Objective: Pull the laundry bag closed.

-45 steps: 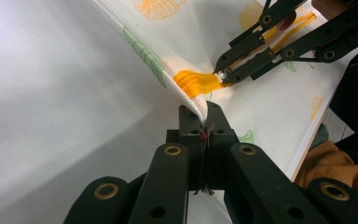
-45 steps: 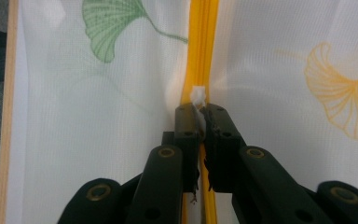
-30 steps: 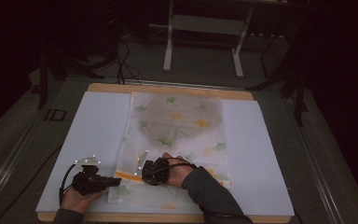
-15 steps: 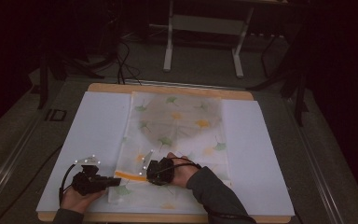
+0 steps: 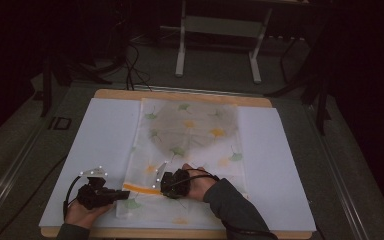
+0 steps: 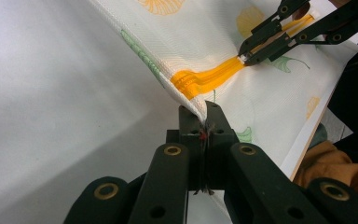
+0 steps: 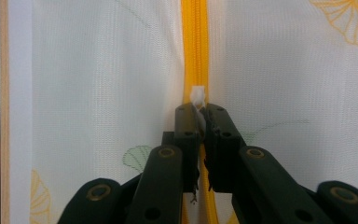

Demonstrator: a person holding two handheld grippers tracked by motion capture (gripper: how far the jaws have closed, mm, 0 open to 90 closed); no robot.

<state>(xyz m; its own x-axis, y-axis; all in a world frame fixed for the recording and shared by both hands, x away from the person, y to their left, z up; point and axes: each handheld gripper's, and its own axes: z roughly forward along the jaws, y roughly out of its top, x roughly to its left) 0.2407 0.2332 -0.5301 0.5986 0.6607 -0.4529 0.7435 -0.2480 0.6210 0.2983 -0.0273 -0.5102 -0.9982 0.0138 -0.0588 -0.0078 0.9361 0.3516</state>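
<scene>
Zip pull held, zipper running straight ahead of the right tongs

On the table (image 5: 280, 165) lies a white leaf-print bag (image 5: 190, 135) with an orange zipper (image 5: 137, 189) near its close edge. The left gripper (image 6: 200, 116) is clenched on the bag's corner, just where the zipper ends; in the high view it sits at about 9 o'clock from the right gripper (image 5: 161, 184). The right gripper (image 7: 198, 112) is closed on the small white pull (image 7: 198, 94). In the right gripper view the zipper's long axis runs toward 12 o'clock, in line with the jaws. The right hand (image 5: 200, 184) is the one on the pull, so any slide would likely follow that line, with the left holding the fabric taut.
</scene>
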